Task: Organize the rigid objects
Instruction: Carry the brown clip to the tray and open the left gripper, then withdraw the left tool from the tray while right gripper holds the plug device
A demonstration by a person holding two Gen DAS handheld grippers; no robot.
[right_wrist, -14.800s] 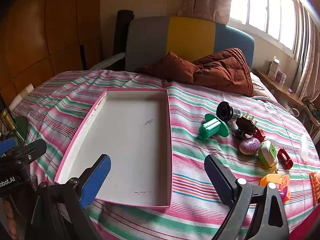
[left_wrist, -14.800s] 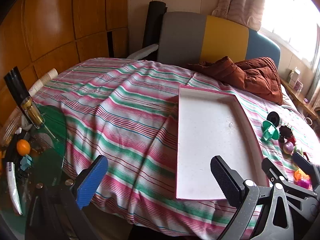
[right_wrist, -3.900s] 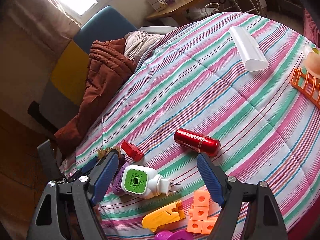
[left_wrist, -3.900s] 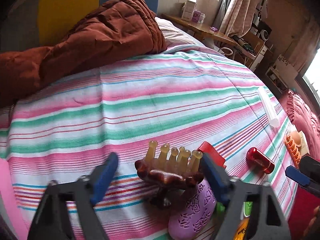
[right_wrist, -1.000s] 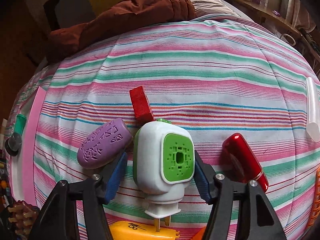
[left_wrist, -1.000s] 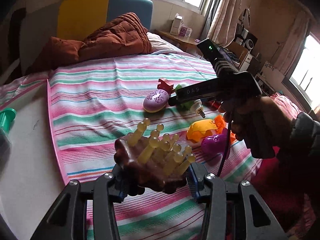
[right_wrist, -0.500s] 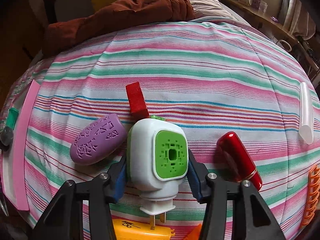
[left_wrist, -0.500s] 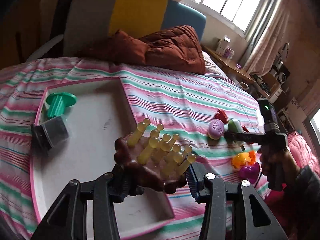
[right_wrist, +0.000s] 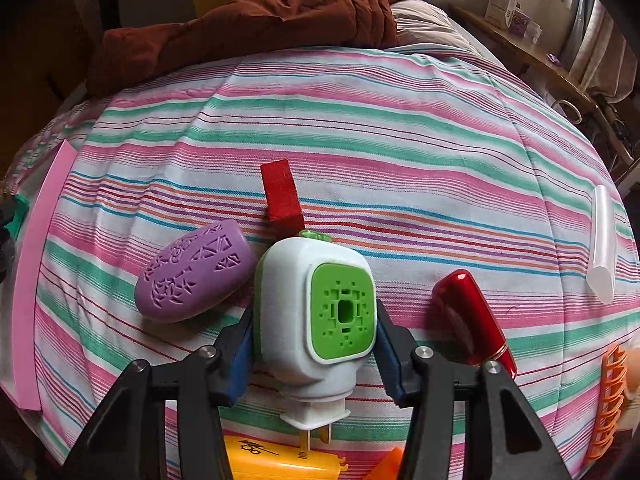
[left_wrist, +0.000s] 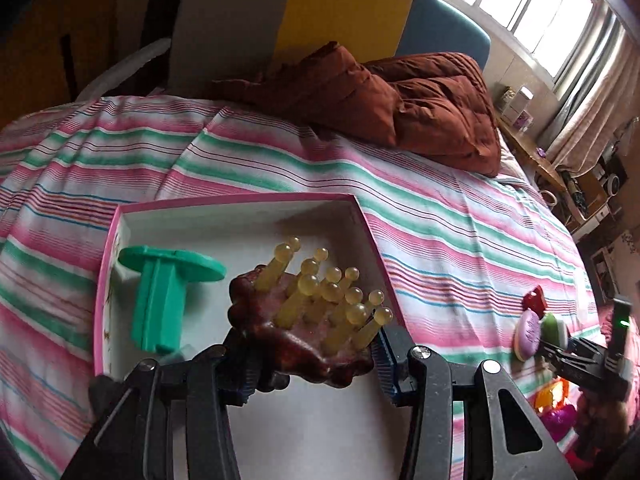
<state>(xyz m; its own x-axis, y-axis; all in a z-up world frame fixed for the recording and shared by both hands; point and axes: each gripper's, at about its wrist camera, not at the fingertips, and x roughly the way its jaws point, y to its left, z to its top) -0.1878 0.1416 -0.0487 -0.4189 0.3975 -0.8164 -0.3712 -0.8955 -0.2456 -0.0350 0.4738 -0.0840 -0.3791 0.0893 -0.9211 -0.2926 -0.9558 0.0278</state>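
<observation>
- Between the blue pads of the left gripper (left_wrist: 310,354) sits a brown massager (left_wrist: 304,320) with yellow knobby pegs, and the pads squeeze it from both sides.
- Half a second ago it hung near the front edge of the pink tray (left_wrist: 236,202). Now it is further in, over the white middle of the tray.
- I think this means the carrying is almost done, and letting go is the next job.
- Just left of the massager a green plastic spool (left_wrist: 166,300) lies in the tray, so one thing is already put away.
- A dark thing peeks out by the tray's near left corner, but I cannot tell what it is.
- Over on the bed, the right gripper (right_wrist: 314,338) hugs a white plug-in (right_wrist: 314,312) with a green square face.
- A second ago its pads were a bit apart from the plug-in. Now they press on both sides, so the grab looks done.
- The plug-in seems to sit low on the striped blanket (right_wrist: 360,120), and I cannot tell if it is lifted.
- Close on its left lies a purple oval case (right_wrist: 192,272).
- Behind it is a red block (right_wrist: 280,196), and to its right a shiny red tube (right_wrist: 472,316).
- A yellow toy (right_wrist: 276,464) lies just under the prongs, and an orange rack (right_wrist: 610,392) waits far right.
- Many things are outside the tray, so the tidy-up looks less than half done.
</observation>
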